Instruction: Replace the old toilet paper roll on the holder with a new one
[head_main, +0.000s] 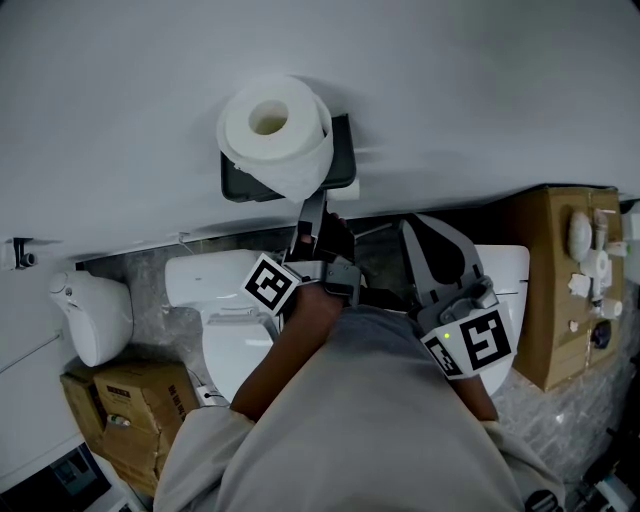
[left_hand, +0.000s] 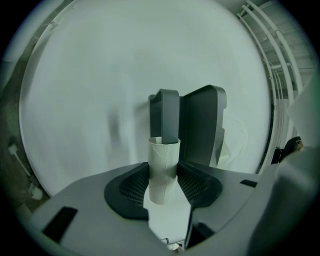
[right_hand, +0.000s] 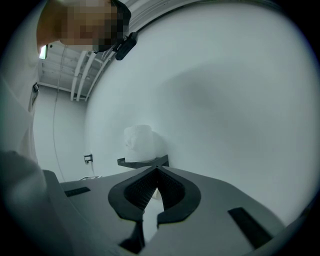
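A full white toilet paper roll (head_main: 268, 125) lies on top of the dark wall holder (head_main: 342, 160), seen faintly too in the right gripper view (right_hand: 140, 141). Below the holder my left gripper (head_main: 311, 208) reaches up toward the wall. In its own view its jaws (left_hand: 163, 176) are shut on an empty cardboard tube (left_hand: 163, 160), which sits on the holder's grey upright arm (left_hand: 165, 117). Both pads touch the tube's sides. My right gripper (head_main: 418, 228) hangs back to the right, shut with nothing in it (right_hand: 156, 172).
A white toilet (head_main: 225, 330) stands directly below the holder. A cardboard box (head_main: 550, 300) with white items on it is at the right. More boxes (head_main: 125, 410) and a white bin (head_main: 92, 315) are at the left.
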